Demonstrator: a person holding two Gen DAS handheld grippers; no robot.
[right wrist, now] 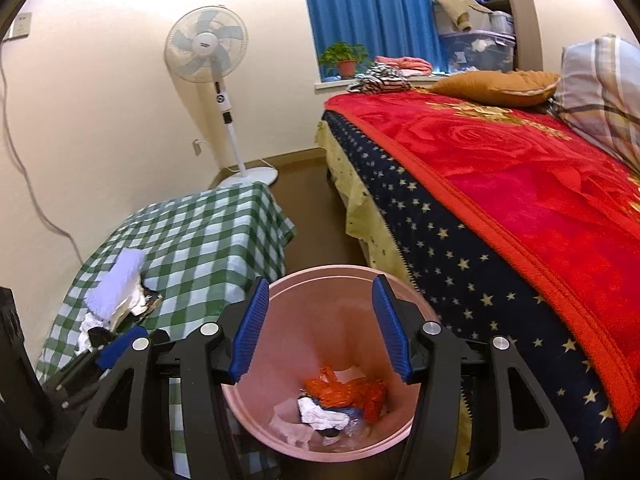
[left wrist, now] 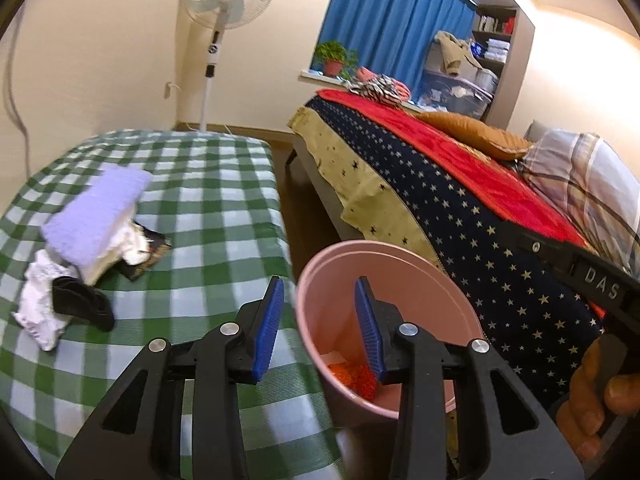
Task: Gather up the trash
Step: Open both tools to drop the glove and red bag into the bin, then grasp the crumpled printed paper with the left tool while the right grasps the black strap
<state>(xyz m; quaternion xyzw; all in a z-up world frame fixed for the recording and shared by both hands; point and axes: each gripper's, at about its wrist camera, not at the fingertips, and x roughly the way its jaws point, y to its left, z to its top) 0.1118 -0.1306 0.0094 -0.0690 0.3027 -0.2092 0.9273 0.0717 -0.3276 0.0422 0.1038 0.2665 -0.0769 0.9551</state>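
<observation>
Both released and empty: right hand-held gripper (right wrist: 320, 328) over the pink bin (right wrist: 276, 436), left hand-held gripper (left wrist: 318, 330) beside it. Next pickup should target the crumpled litter (left wrist: 38, 308) on the counter (left wrist: 208, 184), gripping squarely.

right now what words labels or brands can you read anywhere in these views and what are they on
"DAS": raised letters on the black body of the right gripper, seen at the edge of the left wrist view.
Standing fan: a small dark label on its hub, too small to read in either view.
Books on the shelf: spines too small to read.
Nothing else carries readable text.
</observation>
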